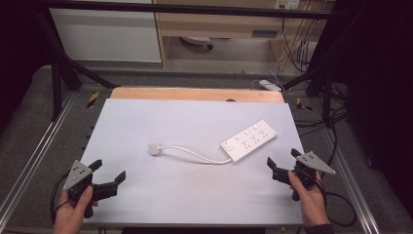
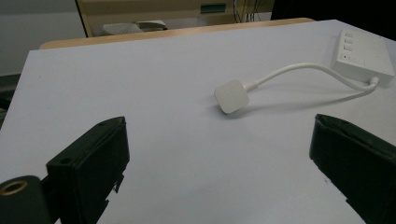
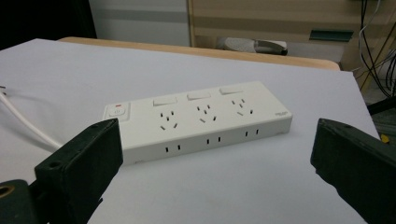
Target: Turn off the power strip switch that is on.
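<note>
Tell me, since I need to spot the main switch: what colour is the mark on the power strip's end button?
Red, on the power strip; clearest in the right gripper view.

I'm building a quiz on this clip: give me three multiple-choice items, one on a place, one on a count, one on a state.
1. Where does the plug lie from the power strip in the high view?
A. Left
B. Right
C. On top

2. How many socket groups does the strip's top have?
A. One
B. Three
C. Six

3. How do the left gripper and right gripper stand?
A. Both shut
B. Both open
C. One holds the plug

Answers: 1 A, the cord runs left to it. 2 B, the right gripper view shows three. 3 B, jaws stand apart, empty.
</note>
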`<state>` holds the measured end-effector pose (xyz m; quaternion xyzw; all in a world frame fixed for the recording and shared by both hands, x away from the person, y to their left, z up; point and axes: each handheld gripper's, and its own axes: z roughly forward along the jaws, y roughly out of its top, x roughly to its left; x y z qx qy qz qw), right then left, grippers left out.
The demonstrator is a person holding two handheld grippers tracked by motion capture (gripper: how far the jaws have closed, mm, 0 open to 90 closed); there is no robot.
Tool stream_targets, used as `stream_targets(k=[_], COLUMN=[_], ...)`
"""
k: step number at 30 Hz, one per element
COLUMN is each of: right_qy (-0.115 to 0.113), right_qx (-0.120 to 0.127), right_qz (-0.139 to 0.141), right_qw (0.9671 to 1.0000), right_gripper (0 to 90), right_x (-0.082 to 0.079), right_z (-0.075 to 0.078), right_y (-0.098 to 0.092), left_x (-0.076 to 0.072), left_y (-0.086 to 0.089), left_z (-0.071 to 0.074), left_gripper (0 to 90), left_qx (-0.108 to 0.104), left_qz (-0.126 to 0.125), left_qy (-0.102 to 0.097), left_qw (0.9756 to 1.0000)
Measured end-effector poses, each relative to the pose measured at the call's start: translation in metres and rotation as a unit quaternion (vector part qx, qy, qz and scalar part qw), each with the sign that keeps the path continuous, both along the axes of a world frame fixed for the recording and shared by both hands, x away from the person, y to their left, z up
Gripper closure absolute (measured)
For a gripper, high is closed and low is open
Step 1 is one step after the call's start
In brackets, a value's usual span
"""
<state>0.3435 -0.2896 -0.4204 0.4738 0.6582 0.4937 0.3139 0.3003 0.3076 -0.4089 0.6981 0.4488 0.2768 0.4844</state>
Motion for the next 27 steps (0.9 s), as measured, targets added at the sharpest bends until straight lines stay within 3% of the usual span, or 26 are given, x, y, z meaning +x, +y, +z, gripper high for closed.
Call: stream_targets(k=[16,23,27], right_qy=[0.044,0.090,0.079], right_qx=[-0.010,-0.041,-0.050], right_qz=[0.032,0.054,0.037], right_qw=[0.9985,0.9936,0.9949], right_gripper=[2.4,2.8,2.8], right_x=[-0.002,0.007,0.011], right_z=[-0.024,-0.037,-0.034], right_y=[0.015,0.030,0.027], left_x=[0.000,0.000,0.000], left_y=[-0.001,-0.002,-0.003], left_z=[-0.001,-0.001,-0.001], left_gripper=[4.8,4.8,4.8], left_qx=[0.002,0.007,0.006], left_qz=[-0.003,-0.005,-0.007], left_qy=[0.001,0.003,0.004], left_qw=[1.0000,1.0000,1.0000])
